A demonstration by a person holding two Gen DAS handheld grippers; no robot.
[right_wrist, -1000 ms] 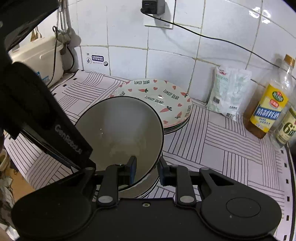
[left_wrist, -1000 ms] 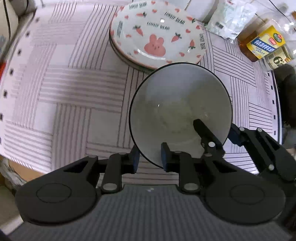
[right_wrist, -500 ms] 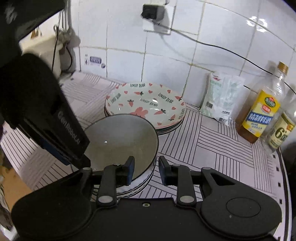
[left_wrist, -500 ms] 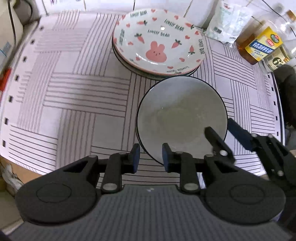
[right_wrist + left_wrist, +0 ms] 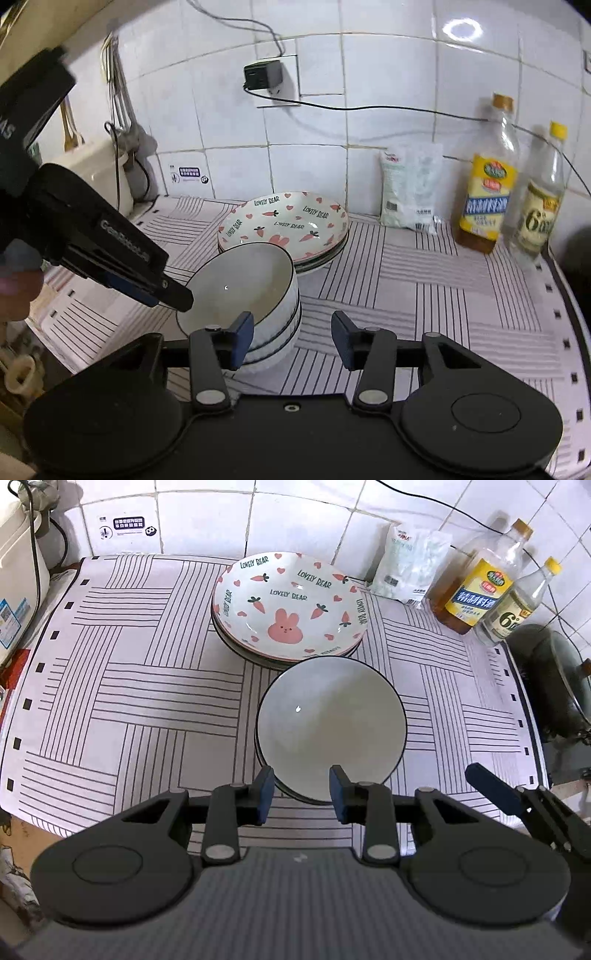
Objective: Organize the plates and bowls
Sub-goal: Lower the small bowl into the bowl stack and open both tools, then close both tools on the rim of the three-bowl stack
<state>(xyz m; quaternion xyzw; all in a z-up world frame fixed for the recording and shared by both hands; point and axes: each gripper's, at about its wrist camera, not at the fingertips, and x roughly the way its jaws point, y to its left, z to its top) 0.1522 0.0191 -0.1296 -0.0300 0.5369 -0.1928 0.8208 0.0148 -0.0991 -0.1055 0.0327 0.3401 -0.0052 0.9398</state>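
On striped mat (image 5: 147, 686), stacked bowls (image 5: 330, 727), tongs (image 5: 301, 794) open

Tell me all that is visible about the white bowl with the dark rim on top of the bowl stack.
The white bowl with a thin dark rim looks like glazed ceramic, with ribbed outer sides in the right wrist view. It is empty, upright and nested on the stack of similar bowls, which stands on the striped mat, in front of the rabbit-print plates. The left gripper and right gripper are open; neither visibly grips it.
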